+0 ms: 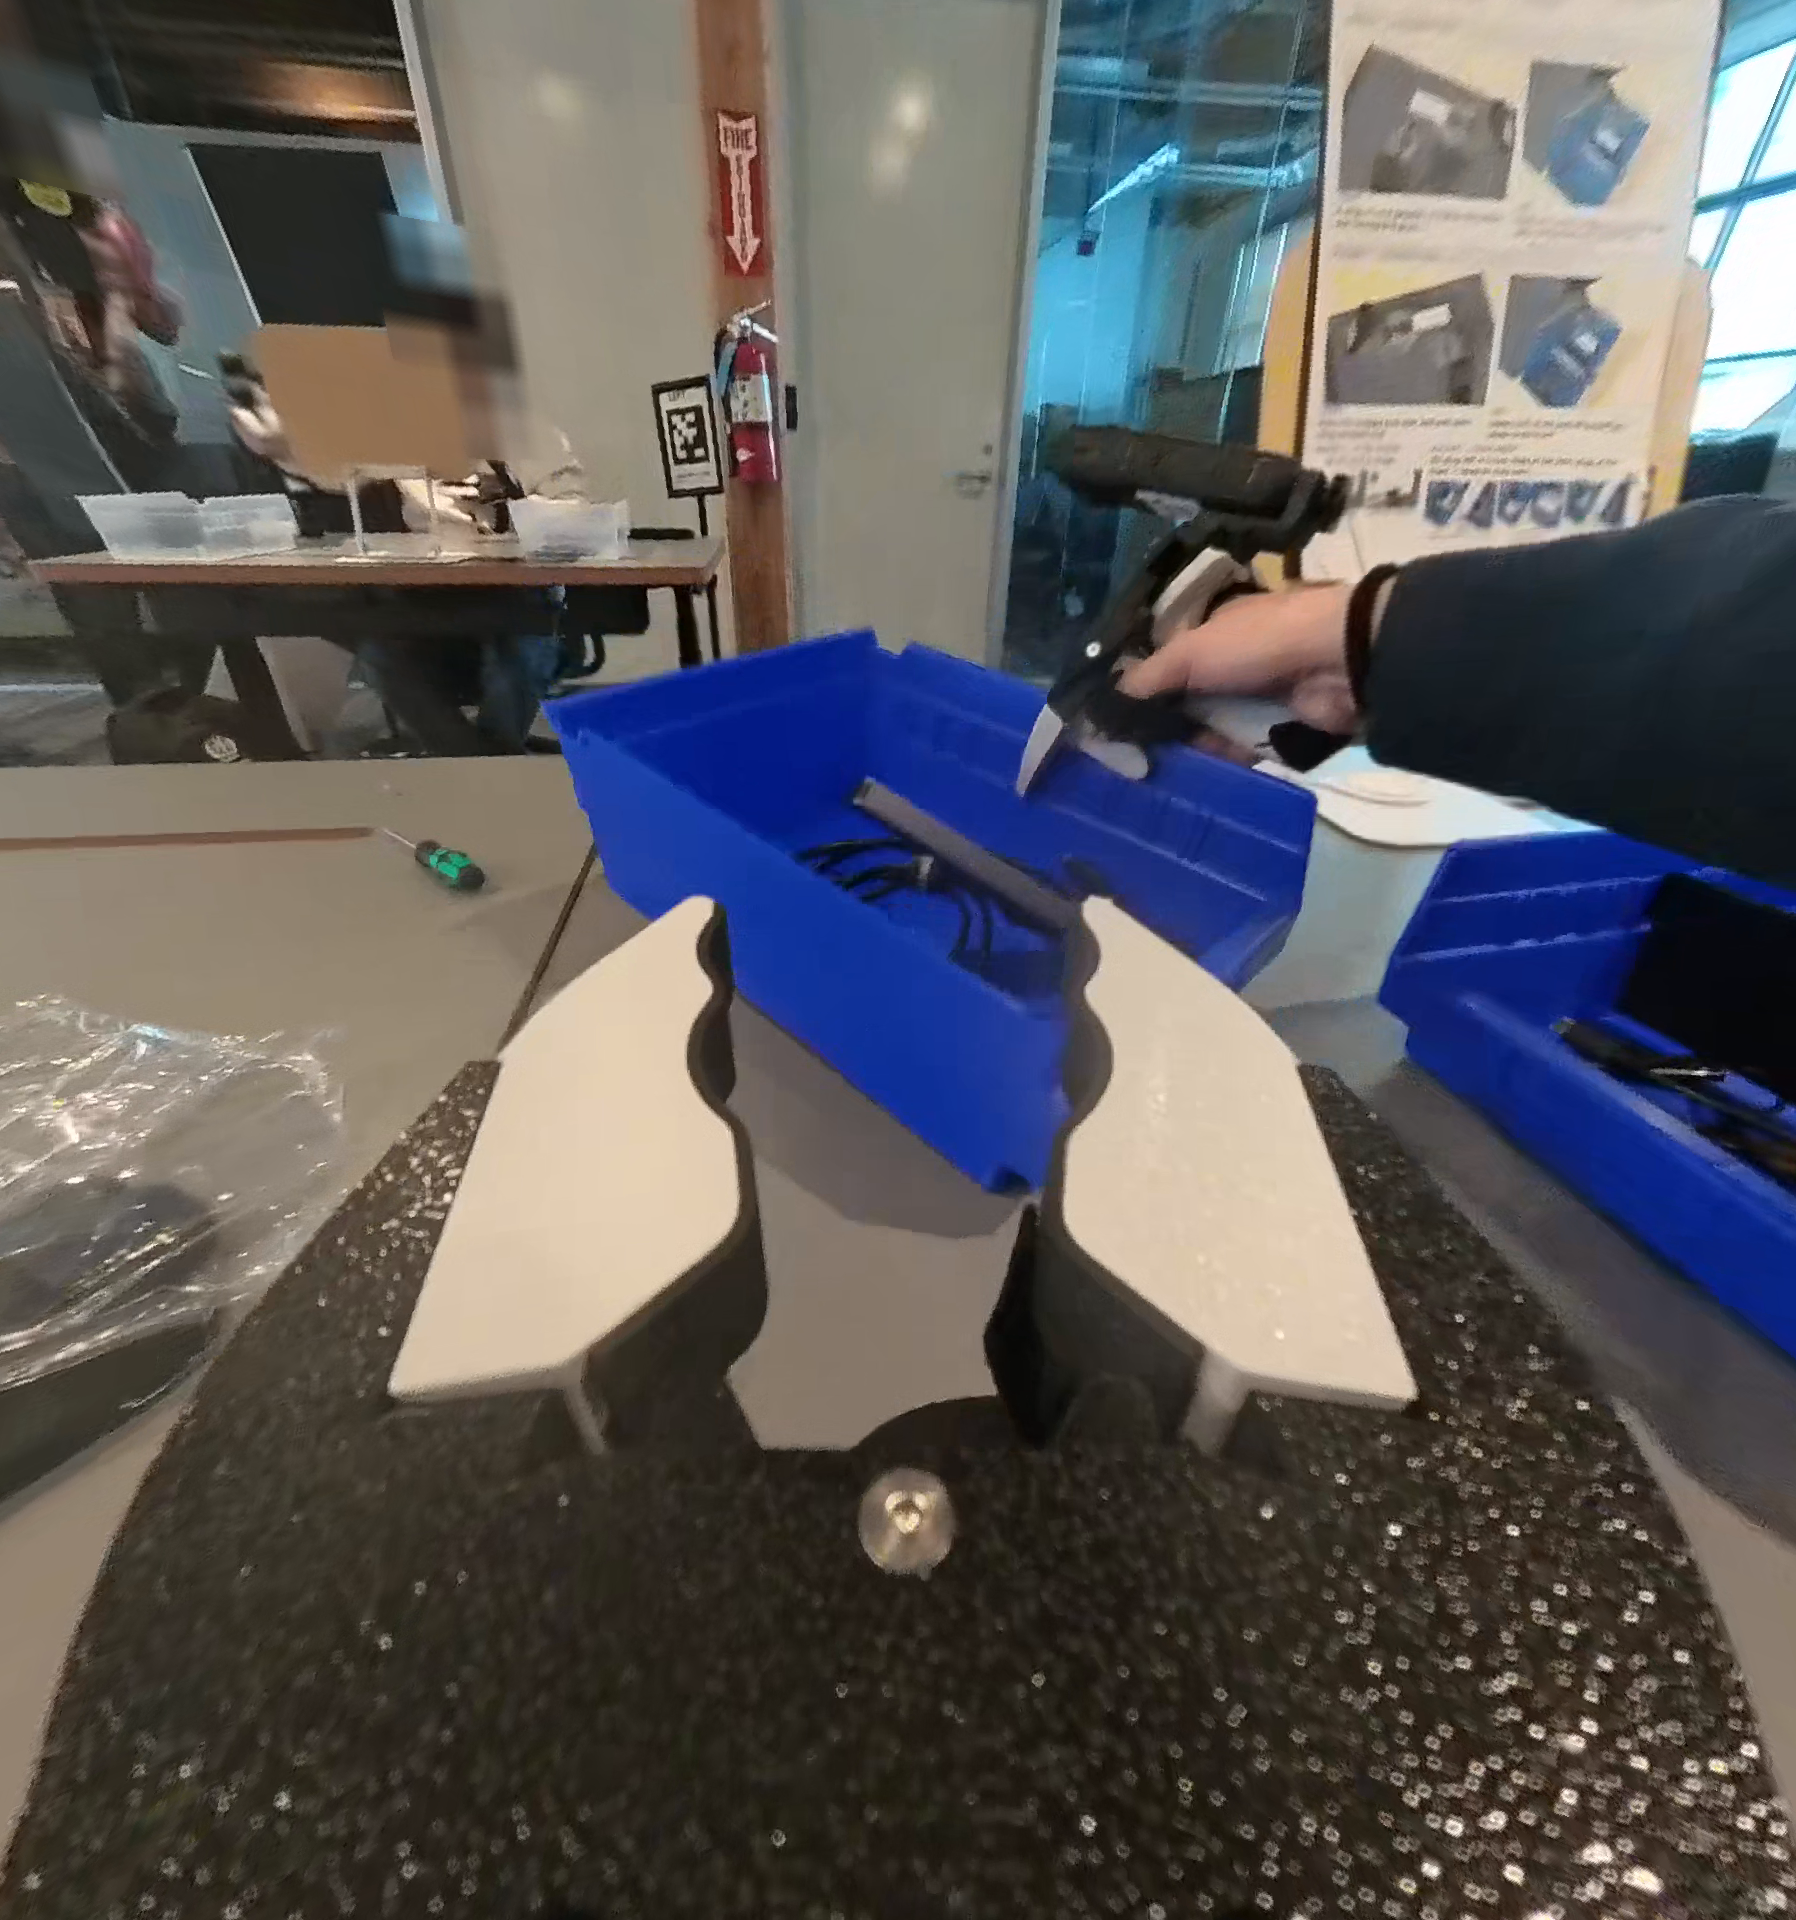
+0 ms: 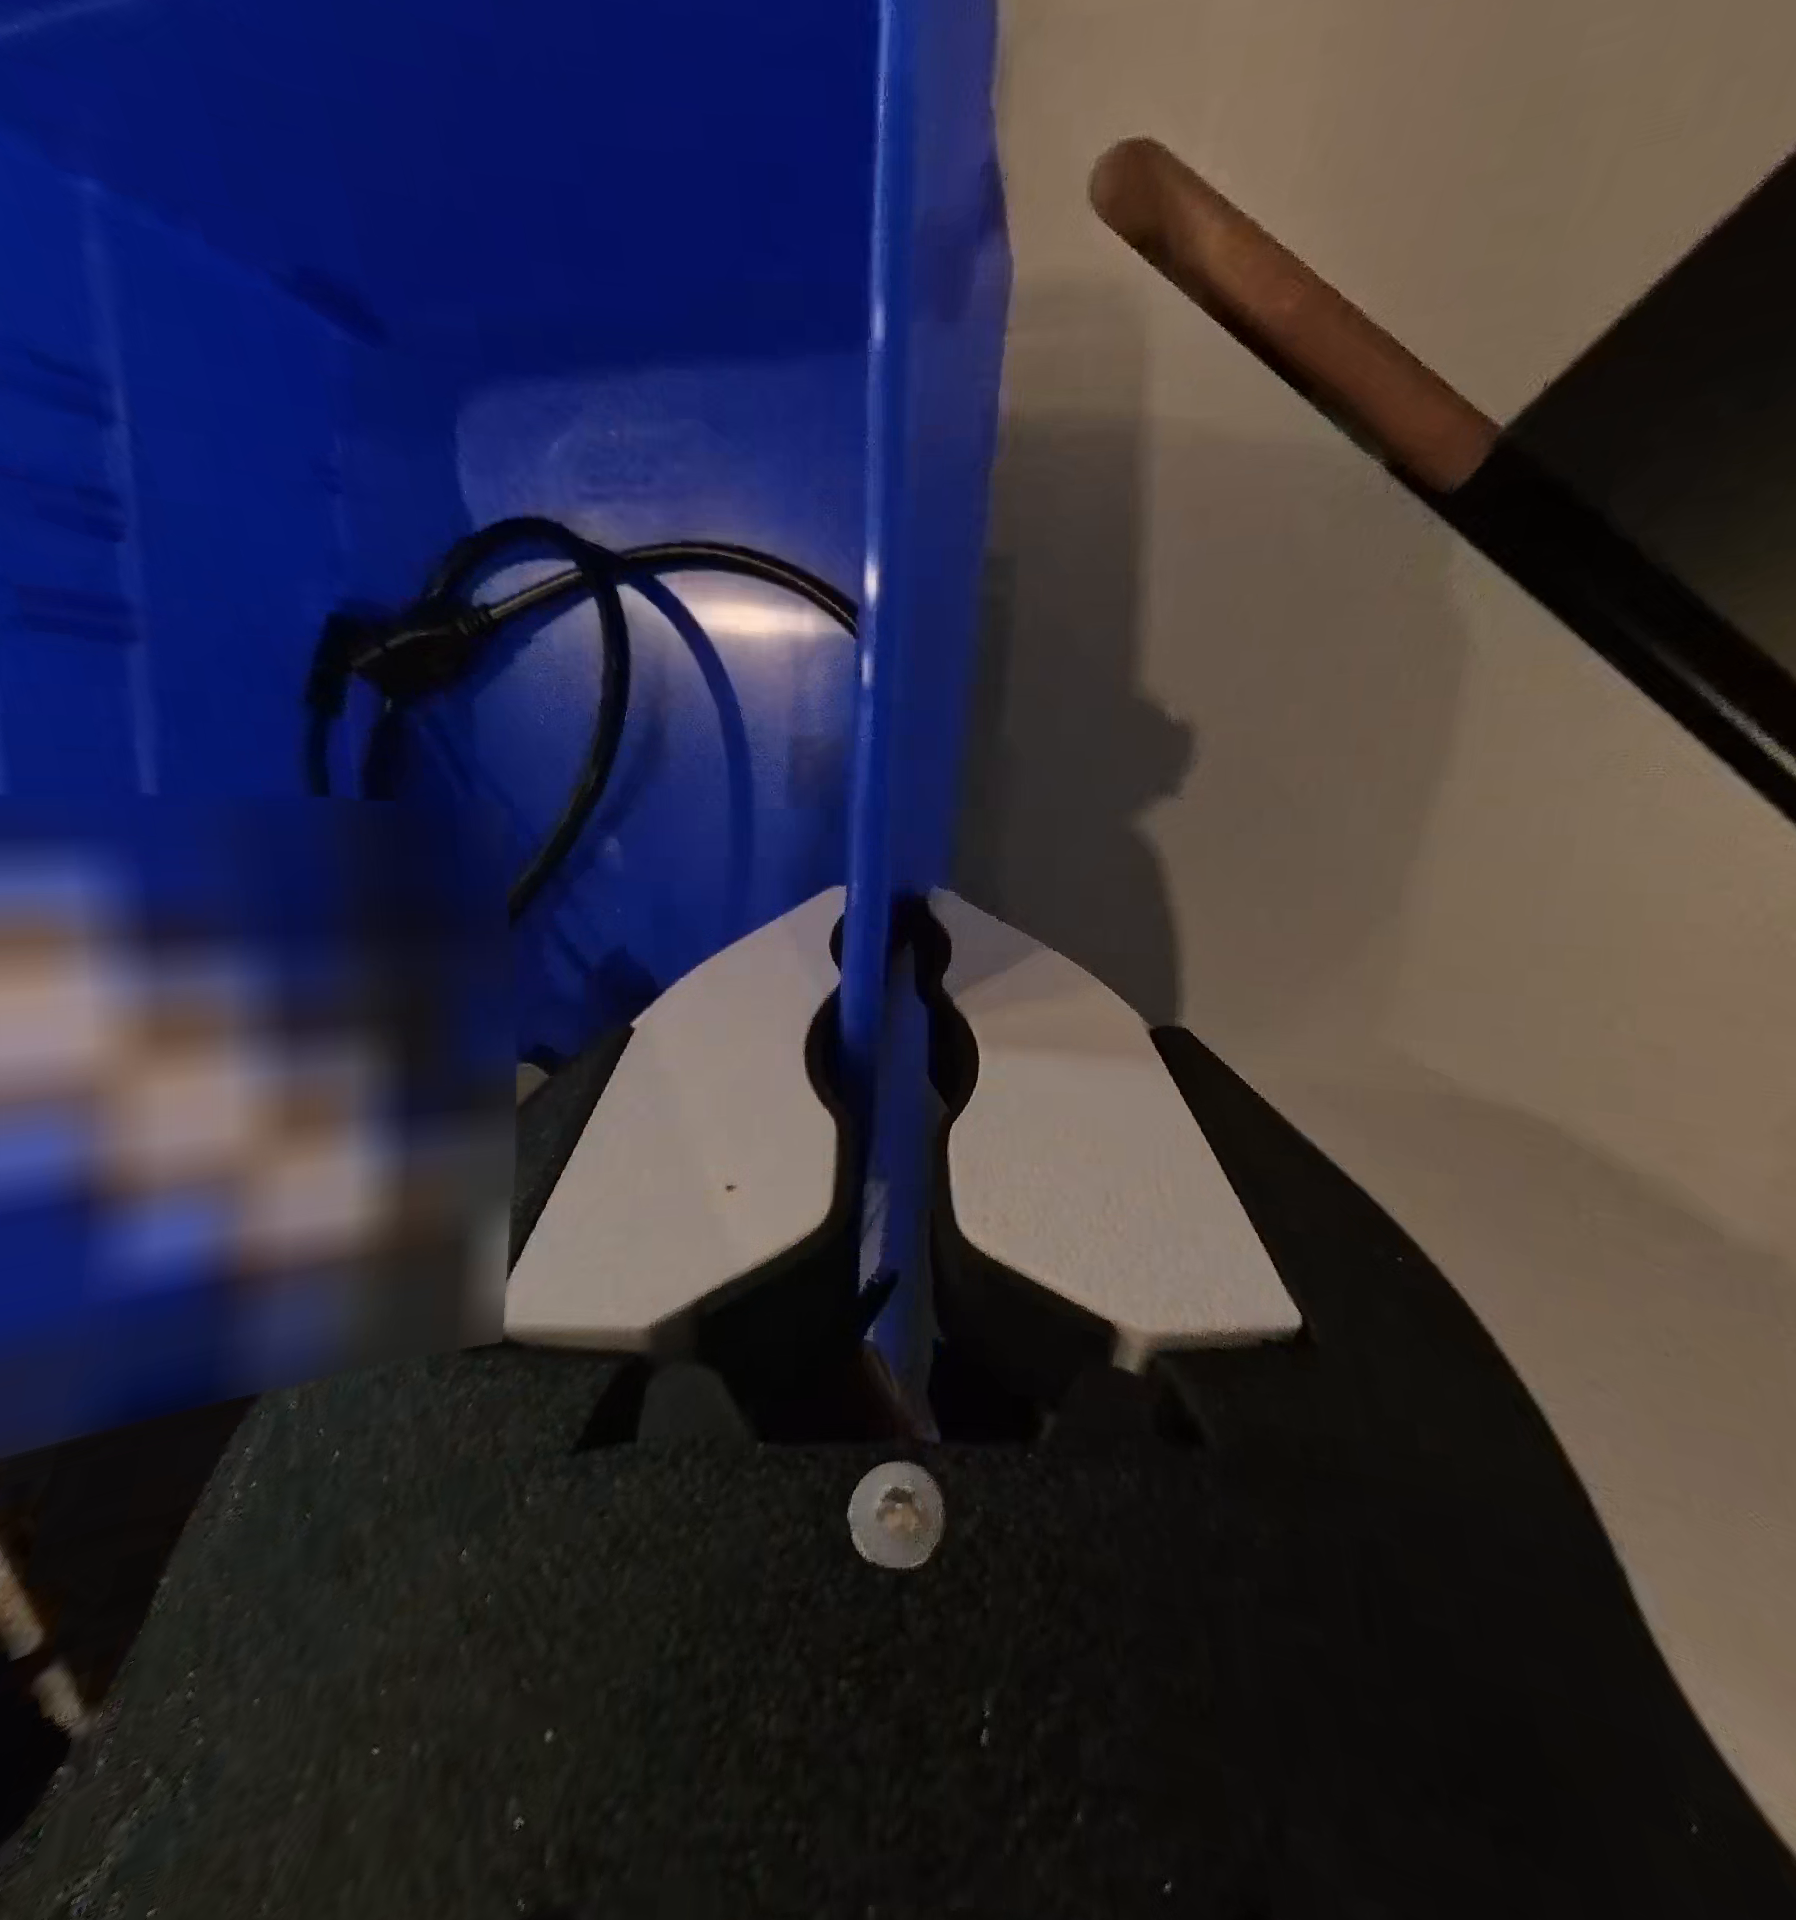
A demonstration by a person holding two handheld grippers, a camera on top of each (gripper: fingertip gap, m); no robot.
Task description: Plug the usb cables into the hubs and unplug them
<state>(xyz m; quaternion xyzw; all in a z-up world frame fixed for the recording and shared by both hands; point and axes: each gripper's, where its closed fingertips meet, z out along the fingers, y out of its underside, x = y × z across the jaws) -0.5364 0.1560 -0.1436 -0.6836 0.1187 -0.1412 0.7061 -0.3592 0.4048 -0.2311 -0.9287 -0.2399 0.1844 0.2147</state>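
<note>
A blue bin (image 1: 852,997) stands on the grey table and holds a grey USB hub (image 1: 961,857) and black USB cables (image 1: 873,878). My left gripper (image 1: 894,925) is open, and the bin's near corner lies between its white fingers (image 1: 603,1143). My right gripper (image 1: 1034,764), held by a hand, reaches over the bin's far right wall. In the right wrist view the right gripper (image 2: 889,914) is shut on that blue bin wall (image 2: 889,623). A black cable with its plug (image 2: 561,644) lies coiled on the bin floor.
A second blue bin (image 1: 1559,1122) with a black item and cables stands at the right. A screwdriver (image 1: 447,862) and a clear plastic bag (image 1: 115,1174) lie at the left. A brown-handled tool (image 2: 1289,312) lies beside the bin. A person sits at a far table.
</note>
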